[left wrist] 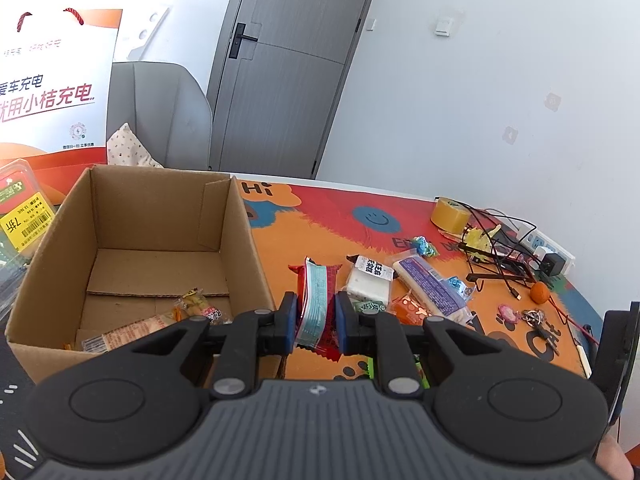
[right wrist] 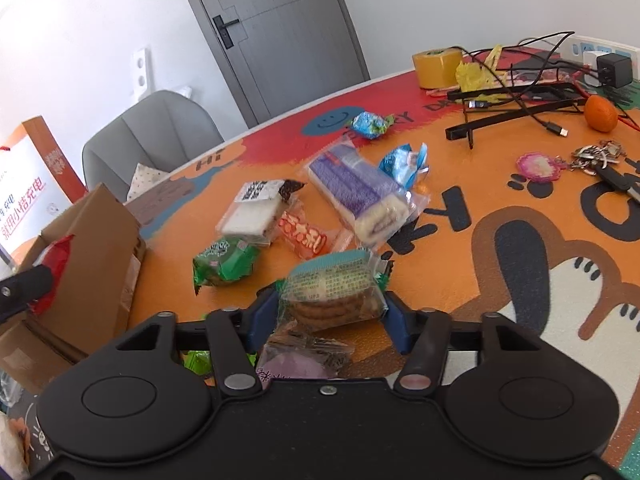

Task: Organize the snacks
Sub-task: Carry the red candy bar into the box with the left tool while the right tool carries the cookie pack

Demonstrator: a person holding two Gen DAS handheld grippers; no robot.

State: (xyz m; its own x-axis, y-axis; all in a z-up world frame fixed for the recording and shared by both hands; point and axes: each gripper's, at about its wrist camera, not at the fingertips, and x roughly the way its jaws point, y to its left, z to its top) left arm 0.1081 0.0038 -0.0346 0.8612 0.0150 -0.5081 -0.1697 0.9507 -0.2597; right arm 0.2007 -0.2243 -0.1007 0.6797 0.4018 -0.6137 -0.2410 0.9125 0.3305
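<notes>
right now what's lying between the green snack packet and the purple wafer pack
In the right wrist view, two packets lie between the green snack packet and the purple wafer pack: a white cake bar and, beside it, an orange-red packet.

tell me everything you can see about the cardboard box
The cardboard box is plain brown corrugated card, open at the top with its flaps folded down inside the walls. It stands upright on the table's colourful mat, at the left in the left wrist view, in front of a white and orange paper bag. It is mostly empty: two or three wrapped snacks lie on its floor near the front wall. The left gripper, shut on a red and blue packet, hangs beside its right front corner.
</notes>
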